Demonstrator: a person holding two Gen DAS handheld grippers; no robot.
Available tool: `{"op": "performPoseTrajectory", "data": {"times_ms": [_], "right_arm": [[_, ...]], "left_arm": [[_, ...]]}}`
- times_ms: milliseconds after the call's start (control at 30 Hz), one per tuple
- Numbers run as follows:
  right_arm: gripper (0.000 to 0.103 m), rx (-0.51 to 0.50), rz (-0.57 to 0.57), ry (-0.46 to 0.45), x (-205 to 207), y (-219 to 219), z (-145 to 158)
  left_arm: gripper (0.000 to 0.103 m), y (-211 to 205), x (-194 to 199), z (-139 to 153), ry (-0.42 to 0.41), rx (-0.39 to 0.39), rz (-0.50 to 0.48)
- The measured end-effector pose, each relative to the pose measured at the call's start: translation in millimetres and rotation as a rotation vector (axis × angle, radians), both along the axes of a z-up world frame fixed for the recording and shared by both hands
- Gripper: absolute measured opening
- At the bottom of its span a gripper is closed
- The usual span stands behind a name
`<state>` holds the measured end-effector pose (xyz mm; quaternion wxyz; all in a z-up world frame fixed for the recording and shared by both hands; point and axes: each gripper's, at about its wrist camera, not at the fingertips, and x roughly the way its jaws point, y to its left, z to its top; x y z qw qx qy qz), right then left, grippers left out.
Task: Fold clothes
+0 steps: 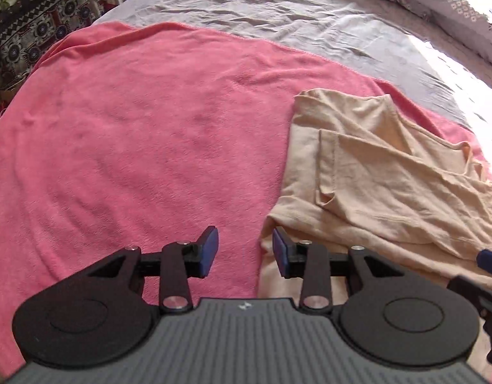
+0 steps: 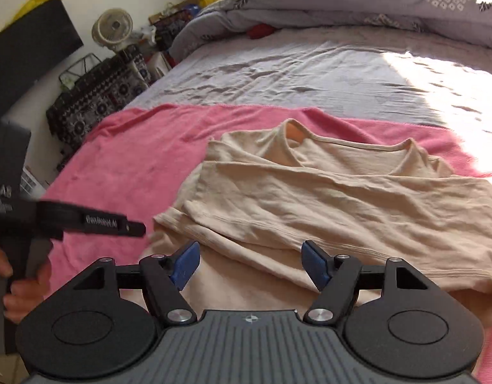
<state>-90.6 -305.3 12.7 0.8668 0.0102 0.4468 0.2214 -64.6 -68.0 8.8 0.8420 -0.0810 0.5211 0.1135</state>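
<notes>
One garment, one towel, two grippers. At your far left, beside the bed, stands a patterned black-and-white bag (image 2: 98, 102) with a small white fan (image 2: 113, 28) behind it. Your left gripper (image 1: 245, 251) hangs over the pink towel (image 1: 143, 134) with its jaws parted and nothing between them; its right blue pad (image 1: 279, 251) sits above the near left hem of the shirt, though you cannot tell whether it touches the cloth. In the right wrist view you see that same left gripper from the side at the left edge, your hand (image 2: 18, 284) wrapped round its handle.

The beige T-shirt (image 2: 326, 204) lies on the right half of the pink towel, partly folded, one layer doubled over its middle. Its neckline (image 2: 348, 148) points away from you toward the far side of the bed; the long axis of the folded bundle runs left to right across your view. Your right gripper (image 2: 250, 267) is wide open above the shirt's near hem and grips nothing.

Left of the shirt, the towel offers a broad bare stretch. Beyond the towel's far edge lies wrinkled grey bed sheet (image 2: 294, 73), then a rolled grey duvet (image 2: 358, 6). At the right, strong sunlight washes out the towel's edge.
</notes>
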Motion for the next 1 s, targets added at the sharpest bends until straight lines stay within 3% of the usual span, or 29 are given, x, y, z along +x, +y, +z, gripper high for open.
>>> {"op": "performPoseTrajectory", "data": {"times_ms": [167, 267, 367, 433, 567, 667, 733, 800, 1000], "right_arm": [[0.073, -0.203, -0.059, 0.004, -9, -41, -7], [0.074, -0.235, -0.155, 0.027, -8, -60, -8], [0.076, -0.235, -0.229, 0.034, -7, -74, -11], [0.077, -0.234, -0.262, 0.033, -8, -80, -13], [0.078, -0.240, -0.278, 0.028, -8, -81, -14], [0.080, -0.243, -0.279, 0.027, -10, -81, -14], [0.081, -0.243, -0.280, 0.032, -12, -82, -15], [0.081, -0.243, -0.286, 0.041, -14, -83, -17], [0.081, -0.240, -0.305, 0.051, -17, -88, -18]], "left_arm": [[0.048, -17, 29, -2, -0.053, -0.024, -0.071], [0.049, -26, 39, -4, -0.068, -0.045, -0.125], [0.050, -29, 36, 3, -0.101, -0.167, -0.182], [0.064, -33, 33, 6, -0.118, -0.182, -0.191], [0.063, -38, 41, -14, -0.015, -0.022, -0.112], [0.060, -32, 43, -25, 0.014, -0.064, -0.073], [0.043, -34, 44, -25, 0.005, -0.045, -0.073], [0.037, -38, 43, -21, -0.009, -0.011, -0.076], [0.038, -46, 37, -6, -0.070, 0.015, -0.123]]}}
